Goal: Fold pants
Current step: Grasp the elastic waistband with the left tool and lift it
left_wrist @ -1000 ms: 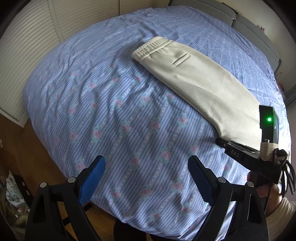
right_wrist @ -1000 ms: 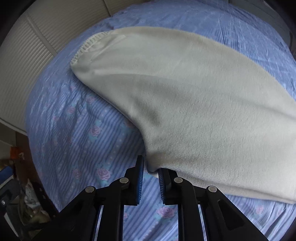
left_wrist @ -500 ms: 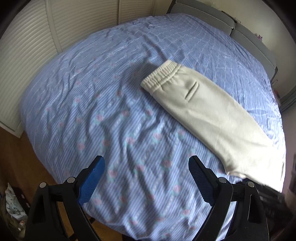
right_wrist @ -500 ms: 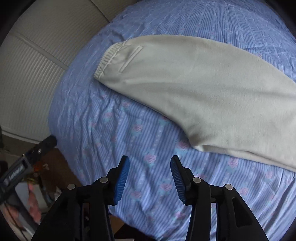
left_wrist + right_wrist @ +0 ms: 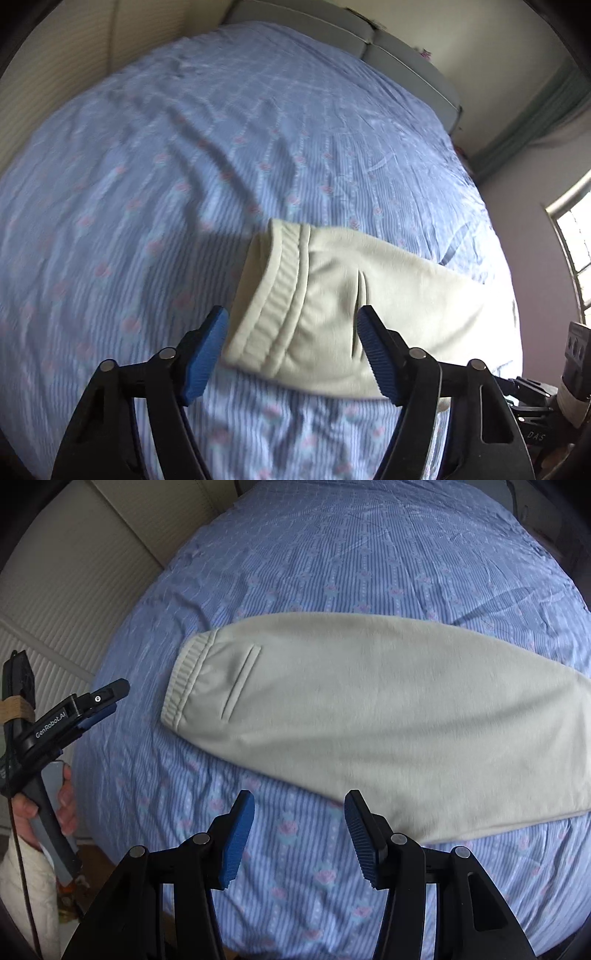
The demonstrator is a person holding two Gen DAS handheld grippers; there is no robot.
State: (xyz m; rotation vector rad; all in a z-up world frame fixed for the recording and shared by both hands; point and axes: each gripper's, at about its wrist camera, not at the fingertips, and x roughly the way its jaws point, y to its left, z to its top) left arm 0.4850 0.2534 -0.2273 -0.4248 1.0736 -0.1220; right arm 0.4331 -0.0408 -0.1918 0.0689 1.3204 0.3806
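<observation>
1. The pants [image 5: 369, 716] are lying flat on the bed [image 5: 332, 554], already doubled lengthwise with one leg on top of the other, so what's left by my reckoning is the crosswise fold. They run along the near side of the bed, waistband [image 5: 184, 679] toward the edge by the shuttered closet doors [image 5: 74, 590] and the leg ends off toward the opposite edge.

2. My left gripper [image 5: 291, 354] is parked right over the waistband end, and that's deliberate: the thick elastic band is the easiest bit to pinch through all the layers at once. Its jaws are closing, with the waistband corner showing between the blue pads [image 5: 207, 354], but I can't see them pressing on the cloth yet, so nothing is held.

3. My right gripper [image 5: 299, 845] hangs over bare bedsheet just short of the pants' near long edge. Its jaws are opening and there's nothing between them. I'd guess it's clear of the fabric so the legs stay flat and smooth while the left side takes hold.

4. In the right camera you can see the left gripper and the hand [image 5: 40, 805] holding it out past the waistband, near the bed's closet-side edge.

5. The left view is a bit smeared, so how deep the pads sit around the waistband is hard to call.
</observation>
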